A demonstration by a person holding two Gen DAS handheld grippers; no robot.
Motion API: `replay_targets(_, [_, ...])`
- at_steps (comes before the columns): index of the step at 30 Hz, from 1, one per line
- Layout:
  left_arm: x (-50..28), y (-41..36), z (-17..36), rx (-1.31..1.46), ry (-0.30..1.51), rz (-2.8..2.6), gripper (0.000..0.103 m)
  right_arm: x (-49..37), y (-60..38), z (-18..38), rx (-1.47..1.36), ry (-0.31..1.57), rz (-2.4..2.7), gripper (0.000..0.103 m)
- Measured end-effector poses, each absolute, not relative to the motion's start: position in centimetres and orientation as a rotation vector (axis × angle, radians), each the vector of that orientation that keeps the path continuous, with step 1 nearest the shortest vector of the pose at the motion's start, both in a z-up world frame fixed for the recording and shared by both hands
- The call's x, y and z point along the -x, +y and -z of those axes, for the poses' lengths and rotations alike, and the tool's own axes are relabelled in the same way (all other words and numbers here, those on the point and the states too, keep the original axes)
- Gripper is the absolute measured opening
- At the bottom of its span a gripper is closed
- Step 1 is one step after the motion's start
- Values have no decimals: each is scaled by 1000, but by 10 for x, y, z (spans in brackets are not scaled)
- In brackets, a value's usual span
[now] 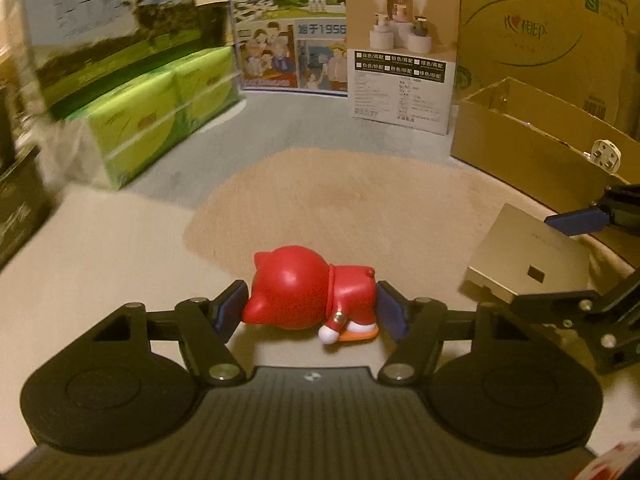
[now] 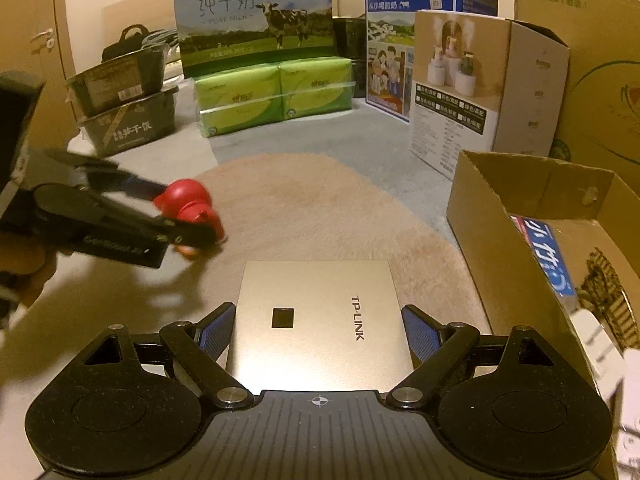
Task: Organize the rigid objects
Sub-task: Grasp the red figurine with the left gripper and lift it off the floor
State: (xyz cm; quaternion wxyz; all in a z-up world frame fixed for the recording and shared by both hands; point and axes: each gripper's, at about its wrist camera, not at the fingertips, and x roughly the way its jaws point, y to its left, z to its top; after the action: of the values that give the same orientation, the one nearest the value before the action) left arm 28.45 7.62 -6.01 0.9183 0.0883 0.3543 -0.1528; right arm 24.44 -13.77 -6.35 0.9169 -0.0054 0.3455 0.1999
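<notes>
Gripping red toy figure (image 1: 310, 292) at rug edge, left gripper (image 1: 311, 312) held low and level, blue pads pressing head on one side, feet on other; figure lying on its side. Right gripper (image 2: 318, 334) also low, pointing forward, jaws spread wide astride silver TP-LINK box (image 2: 320, 320), small gaps visible at both pads, box flat on round pink rug (image 2: 320, 208). Open cardboard box (image 2: 532, 208) just right of rug, white plug (image 1: 606, 156) inside. Green tissue packs (image 2: 276, 96) and milk cartons (image 2: 256, 16) standing well behind.
</notes>
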Motion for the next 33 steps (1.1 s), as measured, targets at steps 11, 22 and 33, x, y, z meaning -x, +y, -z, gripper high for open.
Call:
replay_targets(11, [-225,61,65,-92,733,237,65,-204,-150,68,-8,755,-384,87])
replay_targets(22, [-232,55,65,-136,700,240,66,-201,-152,70,-6,749,-371,87])
replay_targets(33, [-226,55,62,-119,708,214,64,-197,-154,66,-5,743,-361,87])
